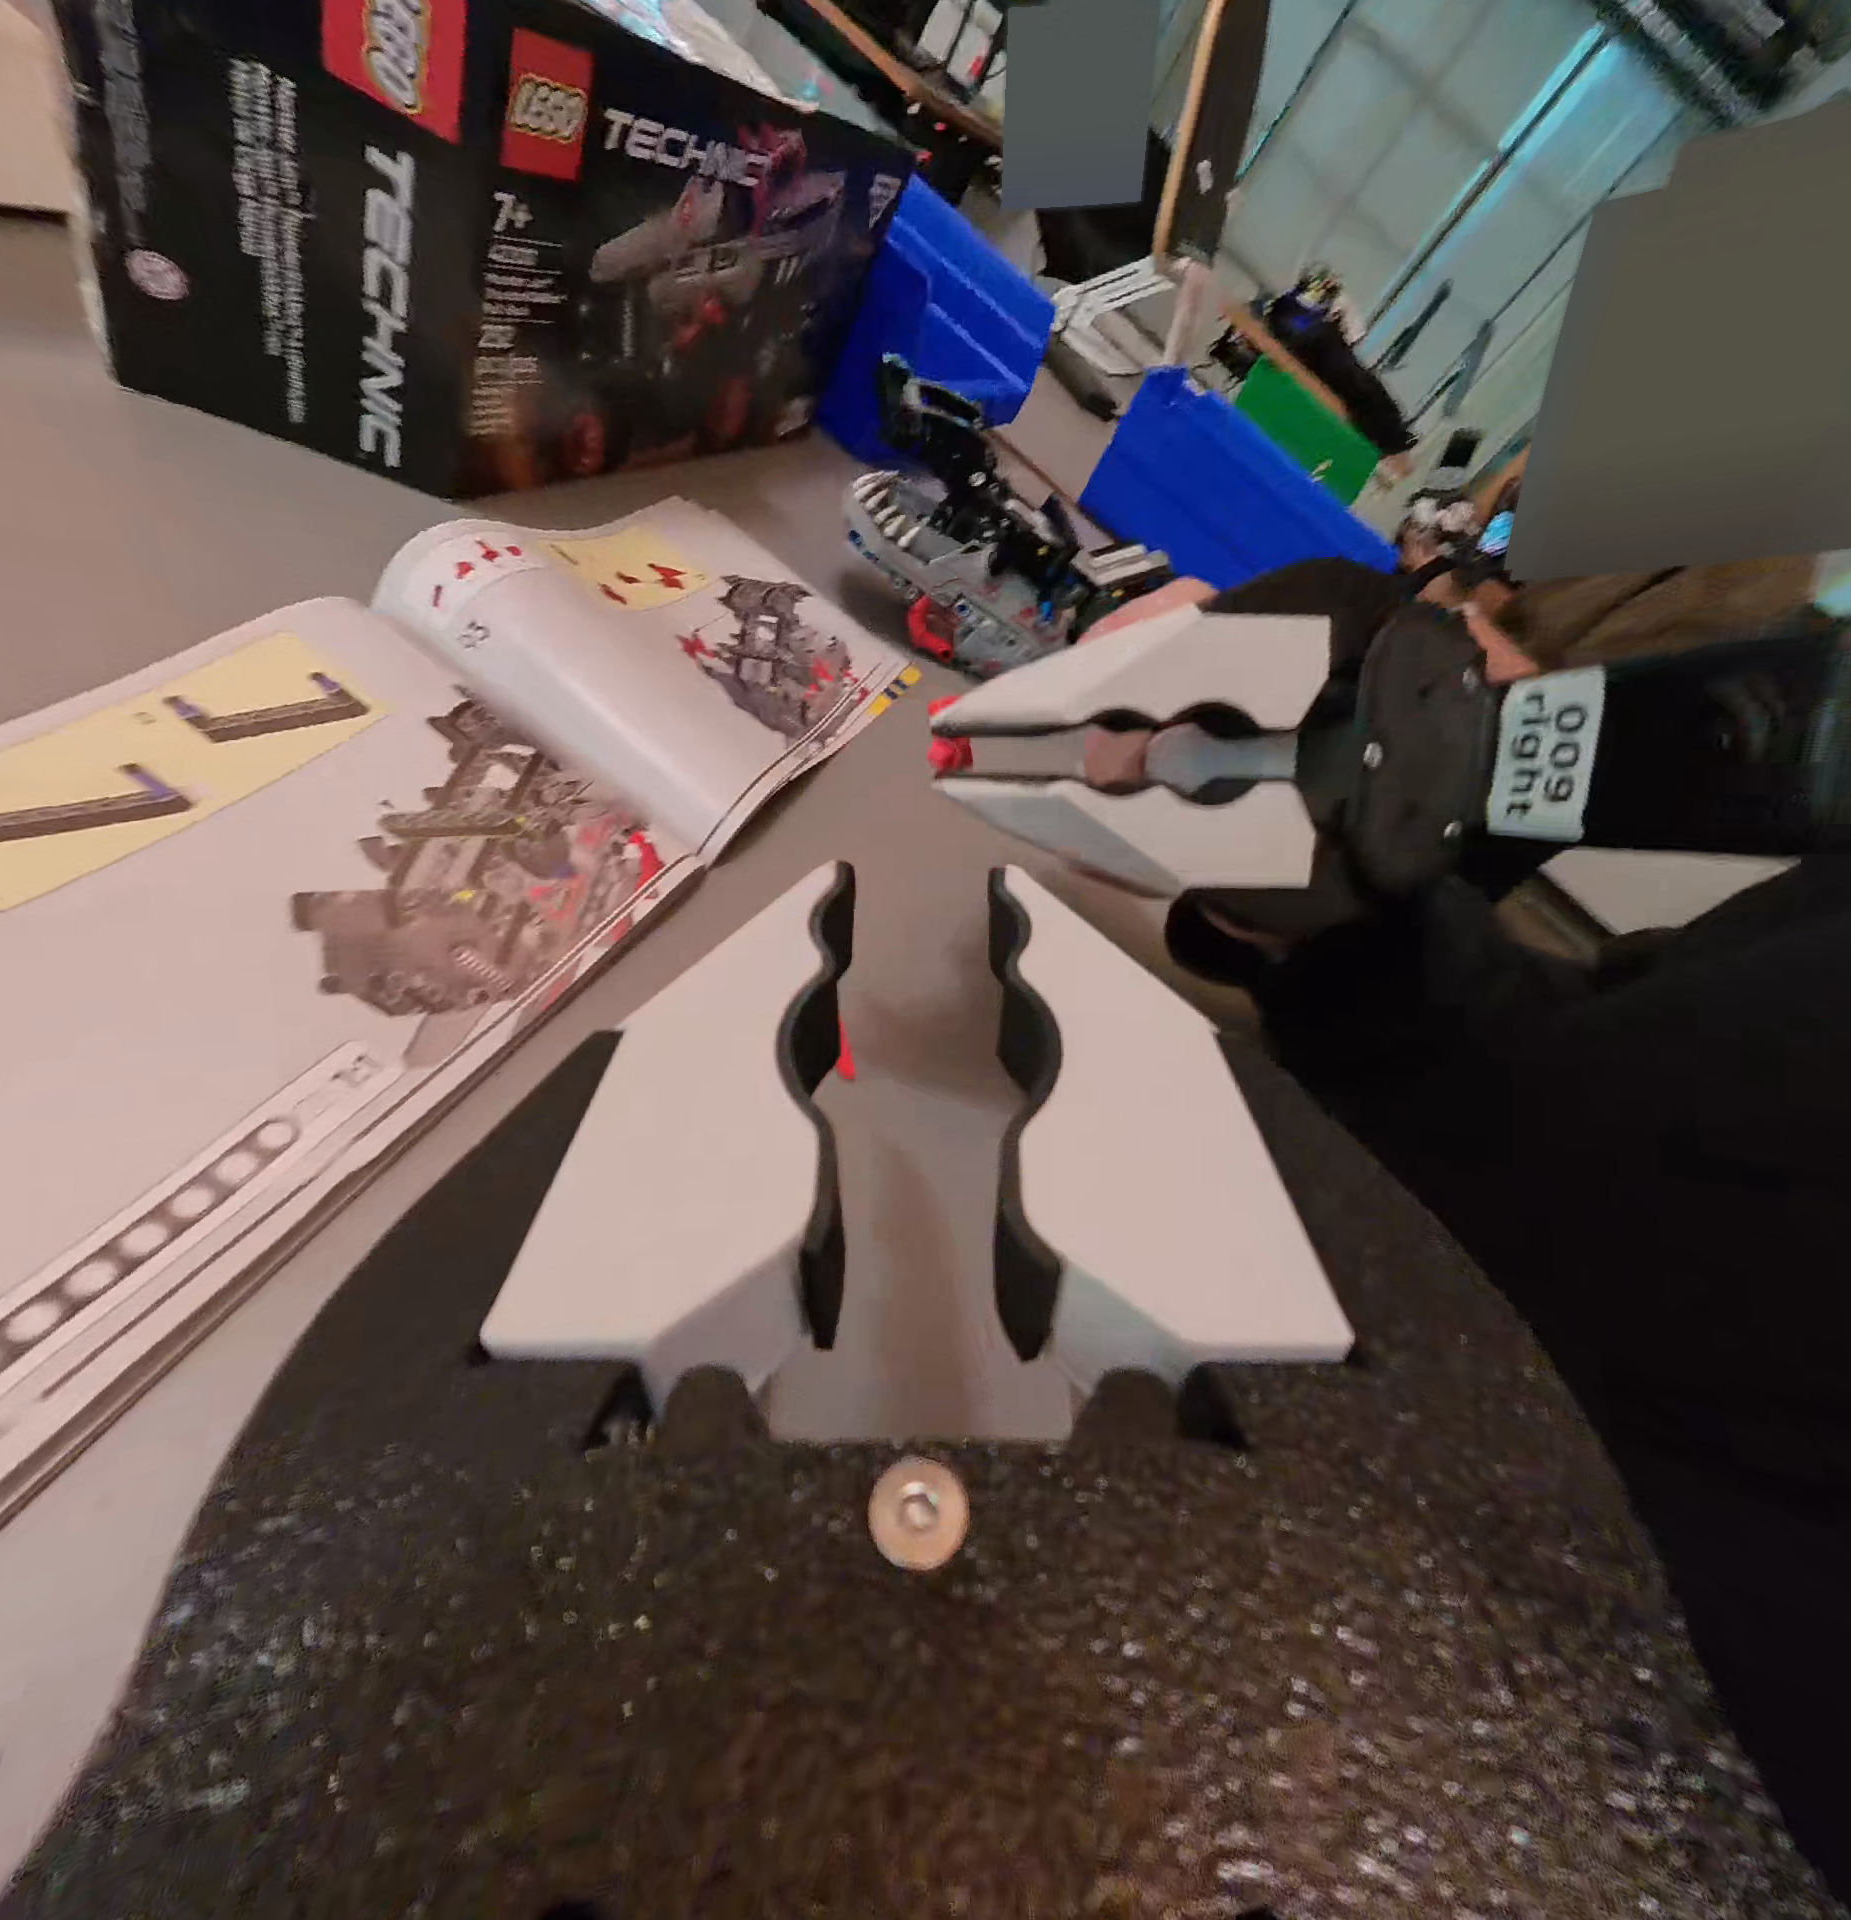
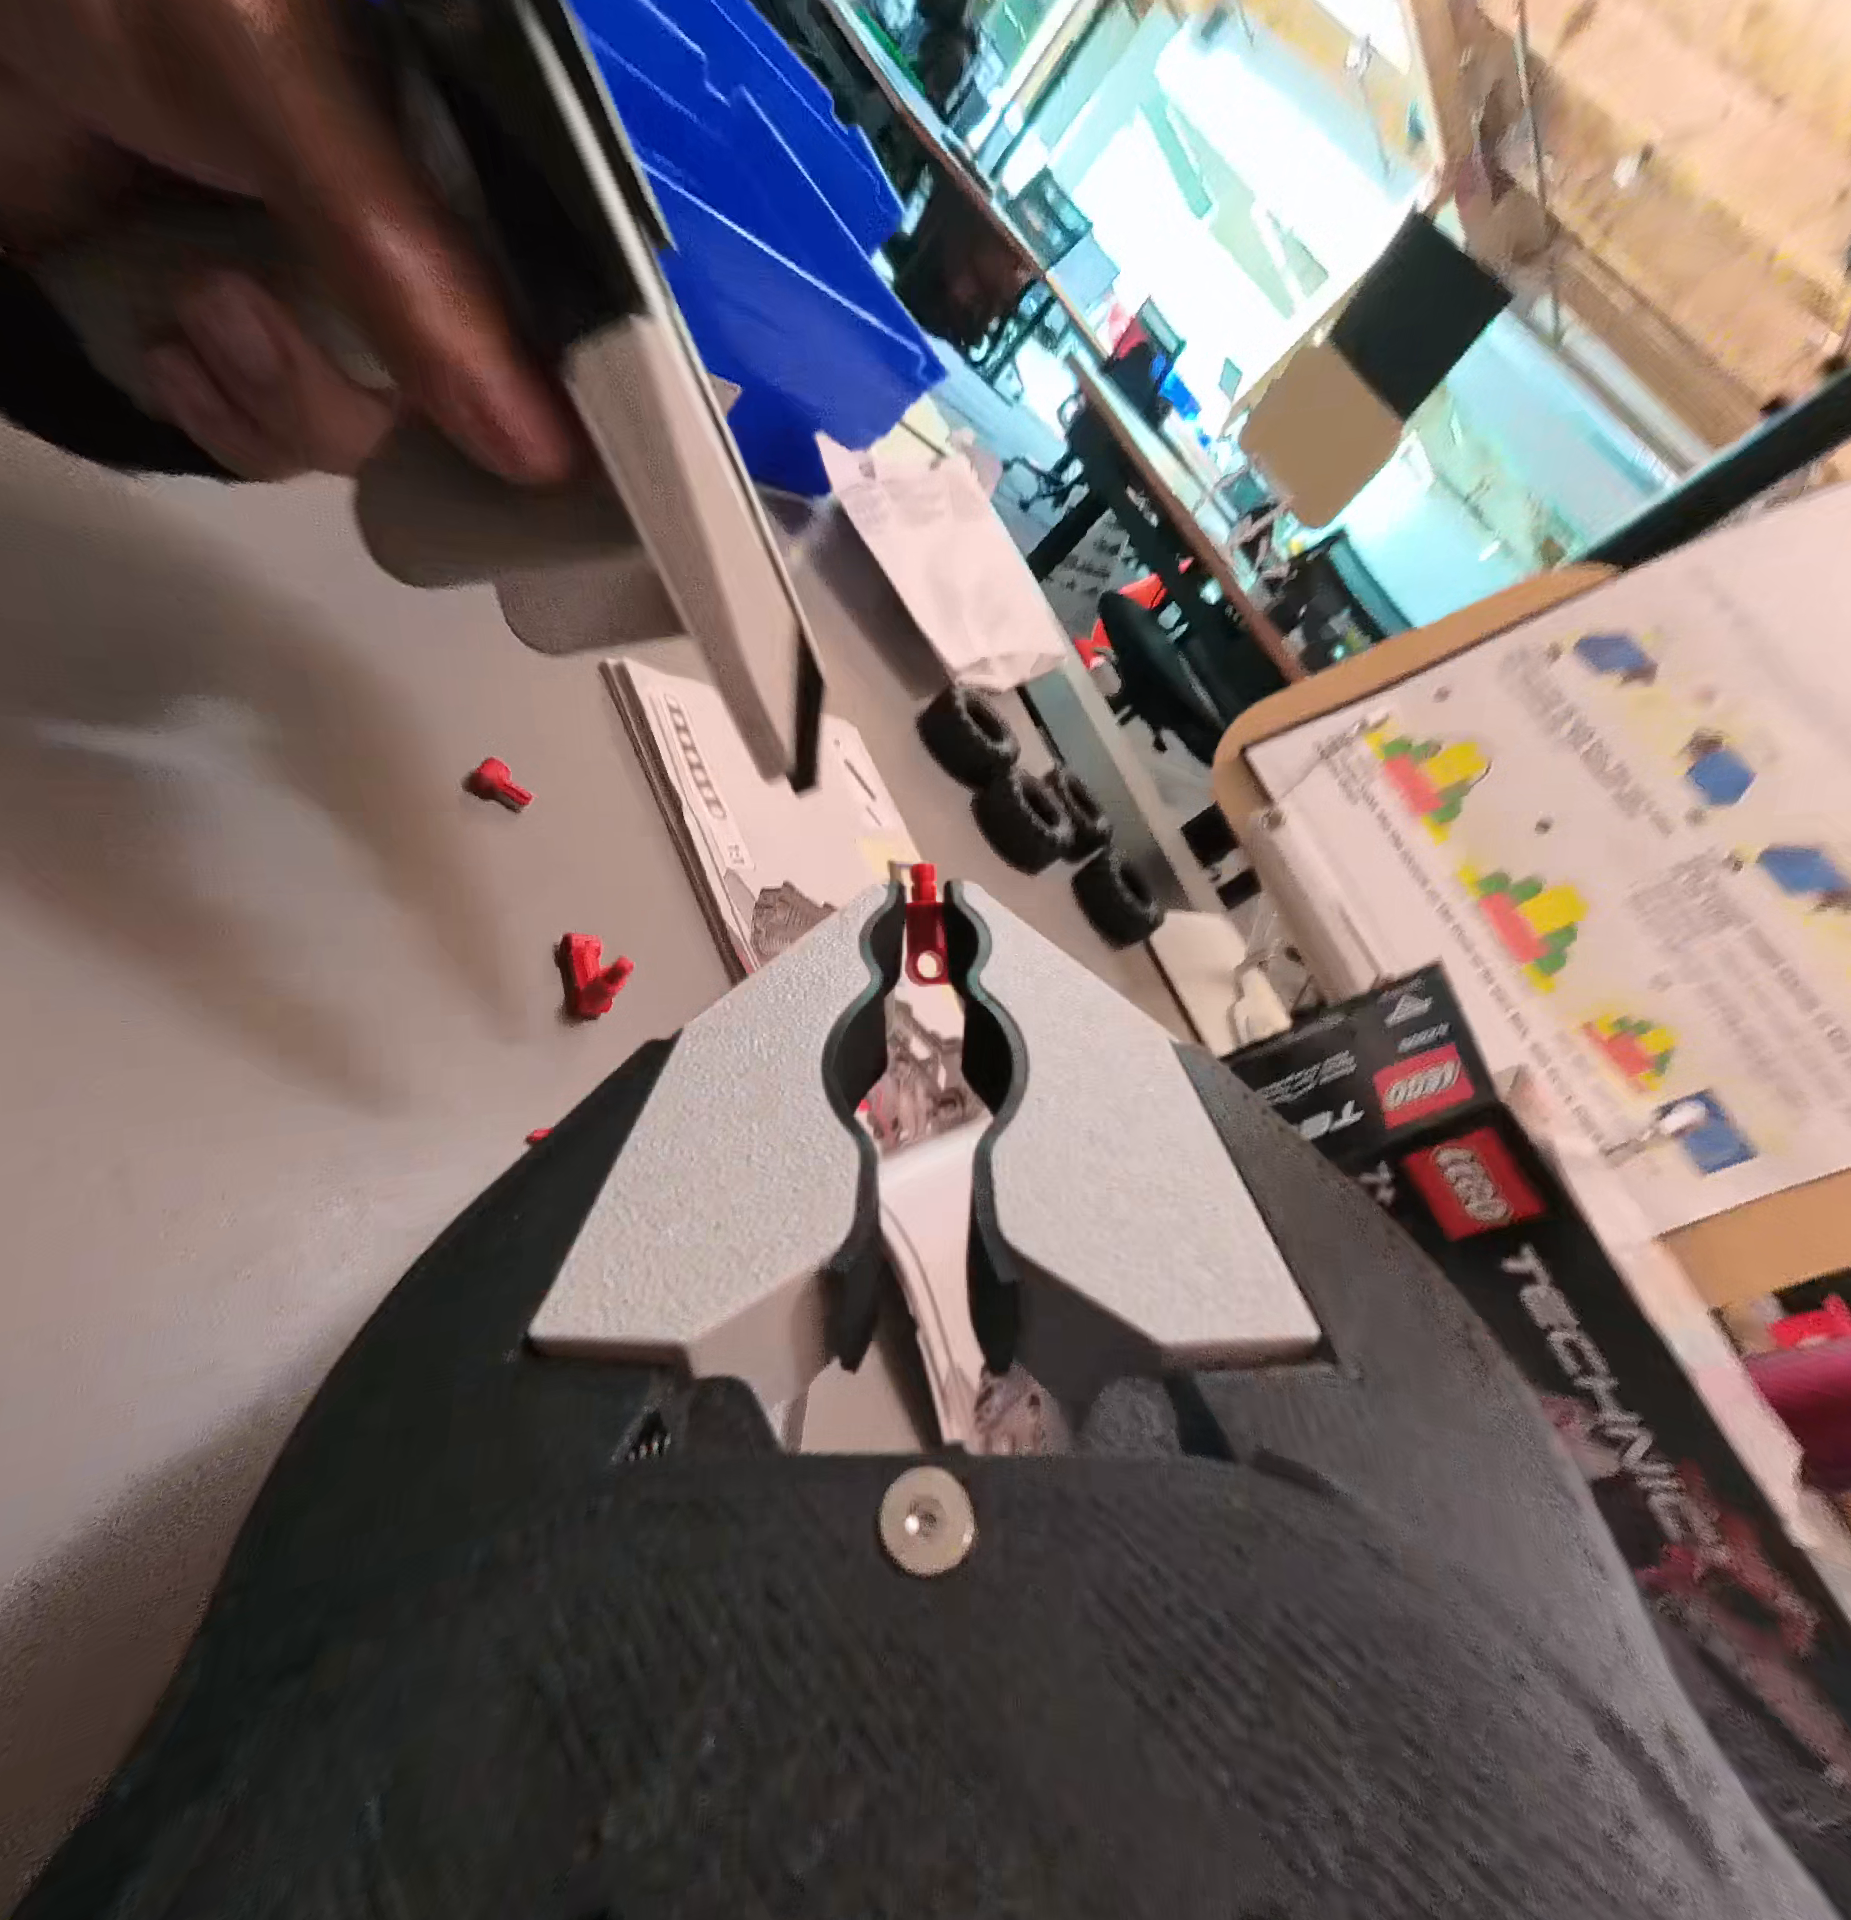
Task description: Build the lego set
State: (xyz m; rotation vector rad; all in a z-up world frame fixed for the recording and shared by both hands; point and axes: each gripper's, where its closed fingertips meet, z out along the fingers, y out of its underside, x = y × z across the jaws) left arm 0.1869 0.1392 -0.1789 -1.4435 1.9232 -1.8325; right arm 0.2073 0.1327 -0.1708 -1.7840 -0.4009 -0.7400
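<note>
My right gripper point(image 2: 921, 891) is shut on a small red Technic connector point(image 2: 923, 927), pinched at the fingertips and held above the table. In the left wrist view the right gripper point(image 1: 942, 750) comes in from the right with the red connector point(image 1: 947, 743) at its tip, just ahead of my left gripper point(image 1: 921, 883). The left gripper is open and empty, low over the grey table beside the open instruction booklet point(image 1: 329, 831). The part-built grey and black model point(image 1: 962, 566) stands behind the booklet. Two loose red pieces point(image 2: 500, 781) point(image 2: 588, 971) lie on the table.
The black set box point(image 1: 433, 260) stands at the back left, with blue bins point(image 1: 1201, 488) to its right. Several black tyres point(image 2: 1025, 805) lie past the booklet point(image 2: 713, 821). A board with a brick poster point(image 2: 1627, 883) stands at the right. A hand point(image 2: 277, 260) holds the left gripper. Less than 4 cm separates the two grippers' tips.
</note>
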